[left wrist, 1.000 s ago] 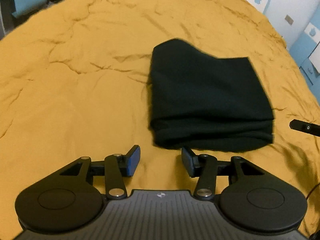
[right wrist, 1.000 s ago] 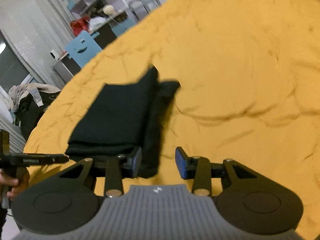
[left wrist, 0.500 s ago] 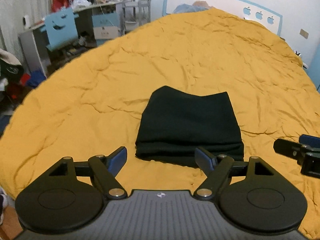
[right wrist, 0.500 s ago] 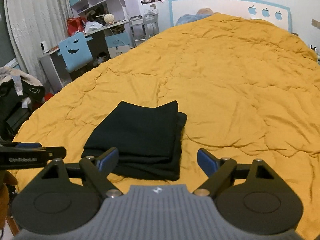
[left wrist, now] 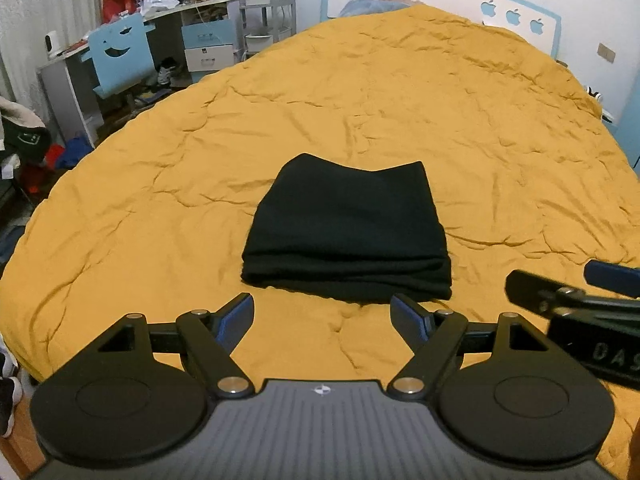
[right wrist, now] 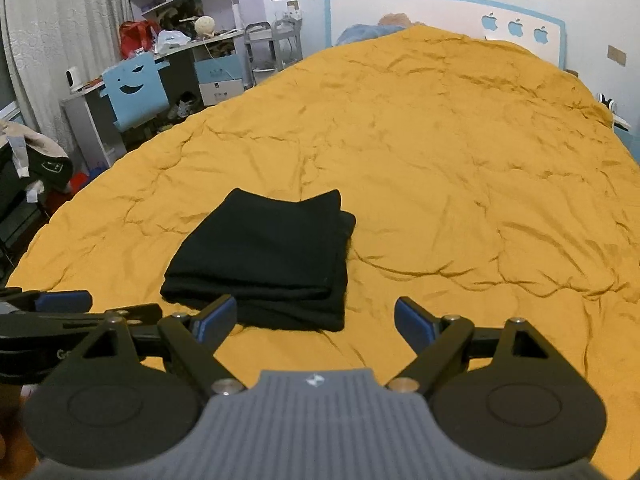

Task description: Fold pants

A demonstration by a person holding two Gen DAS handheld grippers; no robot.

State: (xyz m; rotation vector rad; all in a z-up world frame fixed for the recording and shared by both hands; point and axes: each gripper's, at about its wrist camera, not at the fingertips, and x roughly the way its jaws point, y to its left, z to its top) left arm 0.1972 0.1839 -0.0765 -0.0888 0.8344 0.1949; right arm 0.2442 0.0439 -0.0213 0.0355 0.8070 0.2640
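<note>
Bed w/ wrinkled mustard-yellow cover (left wrist: pixel 360 92) filled most of both views, white-and-blue headboard (right wrist: pixel 440 12) w/ three apple cutouts at far end. Left of bed: desk and shelf clutter, blue chair (left wrist: pixel 120 56) w/ a smiley cutout, white drawer unit (left wrist: pixel 208 50), clothes heap at left edge (right wrist: pixel 36 160). Black pants (left wrist: pixel 348 236) lay on the cover toward the near edge, already folded into a compact stacked rectangle — several layers visible along the near fold, top layer's far edge dipped in the middle; in right wrist view the pants (right wrist: pixel 264 256) sat left of centre. Left gripper (left wrist: pixel 322 312) was held just short of the near fold, not touching fabric, blue-padded fingers (left wrist: pixel 236 314) spread wide, nothing between them. Right gripper (right wrist: pixel 316 314) likewise had fingers spread apart and held nothing, left finger (right wrist: pixel 216 316) overlapping the pants' near edge in view — contact can't be told. Each gripper showed in the other's cam: right one at right edge of left view (left wrist: pixel 580 292), left one at left edge of right view (right wrist: pixel 48 312).
</note>
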